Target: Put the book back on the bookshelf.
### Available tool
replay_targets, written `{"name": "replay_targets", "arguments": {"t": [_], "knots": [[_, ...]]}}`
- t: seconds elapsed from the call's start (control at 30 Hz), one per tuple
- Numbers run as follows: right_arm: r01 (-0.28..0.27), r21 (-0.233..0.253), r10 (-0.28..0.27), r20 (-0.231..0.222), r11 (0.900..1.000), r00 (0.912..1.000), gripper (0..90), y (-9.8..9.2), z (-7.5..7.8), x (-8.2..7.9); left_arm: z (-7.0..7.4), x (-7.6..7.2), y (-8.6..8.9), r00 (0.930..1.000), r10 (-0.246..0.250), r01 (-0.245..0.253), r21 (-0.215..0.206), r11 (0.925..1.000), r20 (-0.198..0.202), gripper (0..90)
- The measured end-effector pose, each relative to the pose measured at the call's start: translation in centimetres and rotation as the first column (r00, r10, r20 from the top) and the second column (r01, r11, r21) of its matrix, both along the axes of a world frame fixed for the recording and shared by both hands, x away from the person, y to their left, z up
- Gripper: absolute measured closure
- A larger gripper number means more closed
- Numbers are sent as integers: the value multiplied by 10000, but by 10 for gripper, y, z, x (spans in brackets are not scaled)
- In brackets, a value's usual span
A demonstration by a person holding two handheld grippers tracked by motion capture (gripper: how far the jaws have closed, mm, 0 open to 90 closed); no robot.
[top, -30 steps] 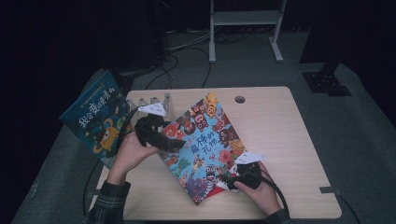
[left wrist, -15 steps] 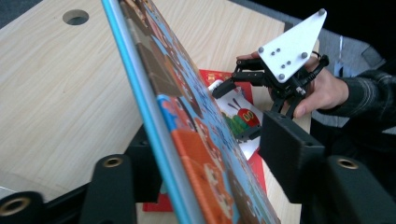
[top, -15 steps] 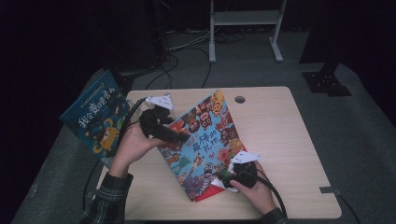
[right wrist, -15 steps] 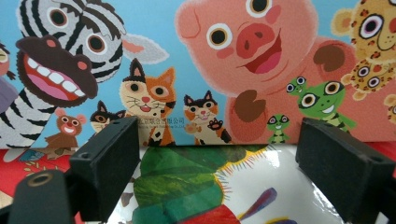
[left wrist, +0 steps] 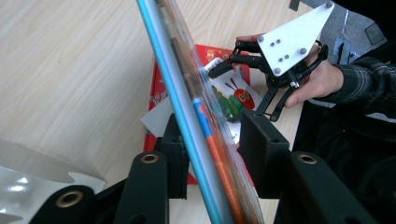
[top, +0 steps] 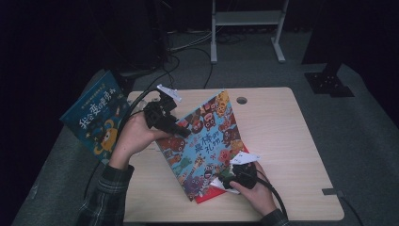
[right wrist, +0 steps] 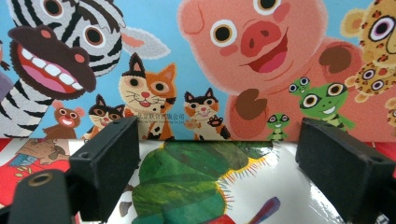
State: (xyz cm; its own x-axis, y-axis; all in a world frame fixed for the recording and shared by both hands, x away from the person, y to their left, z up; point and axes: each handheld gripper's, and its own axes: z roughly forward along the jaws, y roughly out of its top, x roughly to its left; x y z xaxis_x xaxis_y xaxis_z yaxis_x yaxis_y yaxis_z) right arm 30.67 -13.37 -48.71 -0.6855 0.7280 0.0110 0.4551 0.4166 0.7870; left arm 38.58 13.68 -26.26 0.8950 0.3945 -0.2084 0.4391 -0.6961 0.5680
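A blue picture book with cartoon animals (top: 207, 139) stands tilted on the table, its left edge raised. My left gripper (top: 181, 129) is shut on that raised edge; in the left gripper view the book's edge (left wrist: 187, 112) runs between the jaws of the left gripper (left wrist: 215, 154). My right gripper (top: 222, 181) is by the book's lower right corner, open. In the right gripper view the right gripper (right wrist: 219, 158) faces the animal cover (right wrist: 210, 70), with a caterpillar book (right wrist: 196, 186) lying flat below. The right gripper (left wrist: 224, 67) also appears in the left gripper view.
A red book (top: 211, 194) lies flat under the tilted one. Another blue book (top: 96, 120) leans off the table's left edge. The wooden table (top: 287, 136) has a cable hole (top: 242, 100). A white frame (top: 247, 19) stands behind. Clear plastic (left wrist: 28, 172) sits near the left gripper.
The left gripper has risen with the book's left edge, so the book stands steeper. The right gripper has stayed near the lower corner, shifting slightly.
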Motion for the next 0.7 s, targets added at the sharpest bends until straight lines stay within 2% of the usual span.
{"name": "replay_targets", "arguments": {"t": [0.17,0.33,0.43,0.7], "knots": [[0,-5,0,13,10000,10000,128,0,0,0,2,3,-2,9997,239,-238,280,9993,-28,698],[-32,29,32,-8,10000,10000,138,-1,0,0,4,6,-2,9987,345,-337,229,9992,-365,725],[-59,44,59,27,10000,10000,141,-2,0,0,7,7,-4,9987,271,-261,247,9994,-438,740],[-87,-18,87,50,10000,10000,143,-6,0,-2,19,3,-14,9995,128,-111,576,9983,-303,784]]}}
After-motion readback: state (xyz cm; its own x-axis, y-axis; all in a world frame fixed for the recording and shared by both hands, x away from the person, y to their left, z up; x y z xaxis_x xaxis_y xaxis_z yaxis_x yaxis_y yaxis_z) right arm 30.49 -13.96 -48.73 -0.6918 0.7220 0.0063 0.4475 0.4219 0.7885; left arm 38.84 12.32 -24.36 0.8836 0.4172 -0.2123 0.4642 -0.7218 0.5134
